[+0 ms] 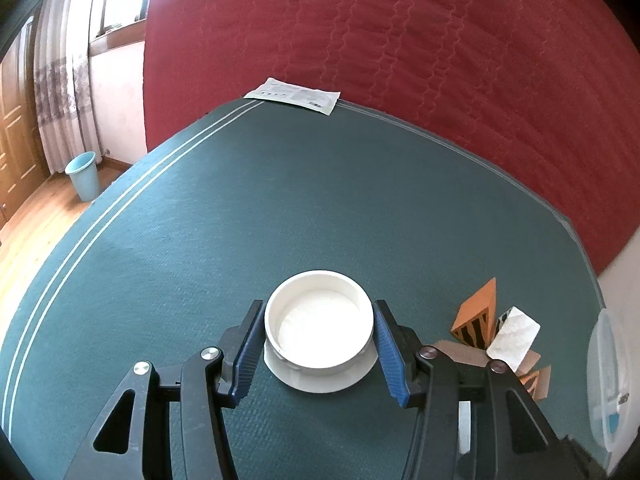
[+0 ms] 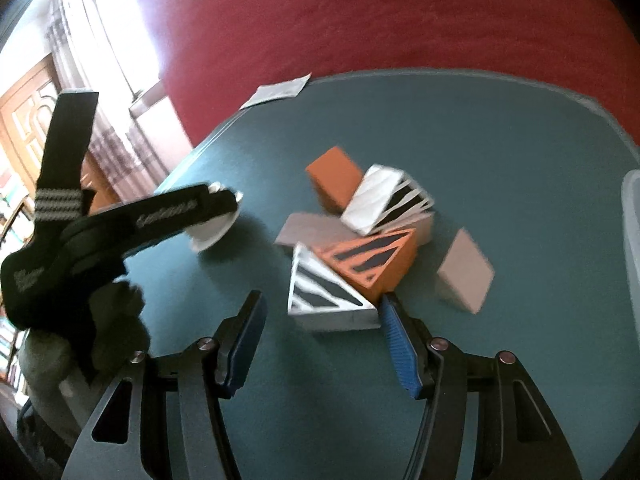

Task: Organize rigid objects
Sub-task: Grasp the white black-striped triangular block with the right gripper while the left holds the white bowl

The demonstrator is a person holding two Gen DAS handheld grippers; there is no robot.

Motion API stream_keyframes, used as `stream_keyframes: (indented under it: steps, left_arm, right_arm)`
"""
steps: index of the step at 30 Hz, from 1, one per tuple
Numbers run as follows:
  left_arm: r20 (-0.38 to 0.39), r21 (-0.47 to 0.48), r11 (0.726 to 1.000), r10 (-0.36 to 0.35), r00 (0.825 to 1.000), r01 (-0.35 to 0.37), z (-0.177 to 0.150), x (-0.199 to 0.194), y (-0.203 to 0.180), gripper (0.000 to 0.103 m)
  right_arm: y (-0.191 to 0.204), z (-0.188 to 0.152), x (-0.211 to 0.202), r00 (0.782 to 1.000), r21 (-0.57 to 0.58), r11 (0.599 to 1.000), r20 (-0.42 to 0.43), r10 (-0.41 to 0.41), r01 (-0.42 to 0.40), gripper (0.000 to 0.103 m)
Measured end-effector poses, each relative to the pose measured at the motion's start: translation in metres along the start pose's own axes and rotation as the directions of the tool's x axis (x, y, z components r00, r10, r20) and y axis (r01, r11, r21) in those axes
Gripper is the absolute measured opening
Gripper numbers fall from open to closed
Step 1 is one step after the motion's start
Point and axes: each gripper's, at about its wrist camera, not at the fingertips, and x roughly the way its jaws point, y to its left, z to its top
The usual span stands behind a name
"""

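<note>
My left gripper (image 1: 318,305) is shut on a white round bowl (image 1: 320,332), with a blue pad against each side. The bowl rests on a white saucer (image 1: 320,382) on the green table mat (image 1: 280,208). In the right wrist view the same gripper (image 2: 222,208) comes in from the left over the saucer (image 2: 212,236). My right gripper (image 2: 320,303) hangs open above a heap of blocks. A white black-striped wedge (image 2: 324,294) lies between its fingertips, its corner close to the right finger. An orange striped wedge (image 2: 372,260), a plain orange block (image 2: 332,184) and a white striped block (image 2: 380,200) lie behind.
Two grey blocks (image 2: 464,272) (image 2: 312,228) flank the heap. A clear plastic box (image 2: 632,232) stands at the mat's right edge. A paper sheet (image 1: 294,96) lies at the far edge against a red bedcover (image 1: 400,40). A blue bin (image 1: 82,174) stands on the floor at left.
</note>
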Motion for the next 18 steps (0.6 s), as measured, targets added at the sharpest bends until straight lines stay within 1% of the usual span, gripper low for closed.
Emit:
stream_keyframes:
  steps: [7,12,13,14,15,16,18]
  left_arm:
    - [-0.004,0.006,1.000,-0.001,1.000,0.001,0.000,0.000,-0.001,0.055]
    - [-0.004,0.004,1.000,0.004,1.000,-0.004,-0.002,0.000,-0.005,0.055]
    - [-0.004,0.005,1.000,0.005,1.000,-0.004,-0.002,0.000,-0.005,0.055]
    - [-0.004,0.004,1.000,0.005,1.000,-0.005,-0.002,-0.001,-0.005,0.055]
    - [-0.003,-0.001,1.000,0.008,1.000,-0.008,-0.002,0.000,-0.007,0.055]
    - [-0.003,-0.001,1.000,0.008,1.000,-0.008,-0.002,0.000,-0.007,0.055]
    - [-0.005,-0.004,1.000,0.009,1.000,-0.009,-0.002,0.001,-0.008,0.055]
  right_arm:
    - [0.009,-0.006,0.001,1.000,-0.024,1.000,-0.008,-0.003,0.002,0.060]
    - [0.018,-0.001,0.011,0.998,-0.065,0.996,0.006,-0.066,0.066,0.058]
    - [0.020,-0.002,0.012,0.996,-0.079,0.993,0.012,-0.083,0.084,0.055]
    - [0.022,-0.002,0.013,0.994,-0.092,0.990,0.018,-0.104,0.105,0.048]
    - [0.024,-0.002,0.015,0.992,-0.107,0.986,0.023,-0.127,0.129,0.045]
    - [0.025,-0.002,0.017,0.990,-0.114,0.984,0.026,-0.137,0.139,0.039]
    - [0.024,-0.003,0.015,0.990,-0.116,0.983,0.027,-0.138,0.141,0.039]
